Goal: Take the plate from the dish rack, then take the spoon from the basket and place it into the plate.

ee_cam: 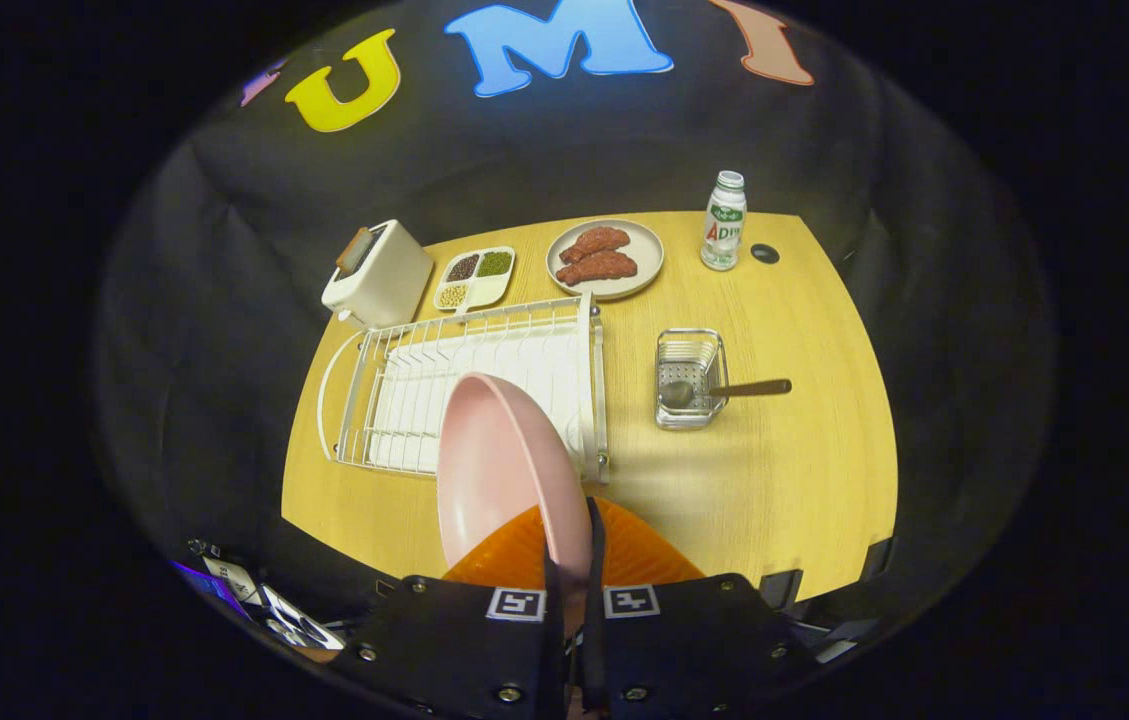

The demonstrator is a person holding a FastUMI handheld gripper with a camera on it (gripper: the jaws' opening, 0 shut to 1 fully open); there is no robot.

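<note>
I see a big yellow wood table (804, 480) below me. On it, the biggest thing is the white wire dish rack (444, 390), which sits on the left part of the table. My gripper (572, 560) has its two fingers pressed close on the rim of a pink plate (499, 470). The plate stands on its edge, tilted, and it hangs in front of the near right corner of the rack. I cannot tell if the plate touches the rack or is lifted off it.

Behind the rack, at the far left, is a white toaster (382, 275) with a slice of bread poking out. Next to it is a little tray (476, 277) with four spots full of beans and grains. To the right of that is a round grey plate (605, 258) with two pieces of brown meat (597, 256) on it. A small bottle (723, 220) stands farther right, with a dark cap (765, 253) just beside it.

To the right of the rack is a small wire basket (690, 378). The spoon (714, 391) lies in it, with its wood handle sticking out over the right side.
</note>
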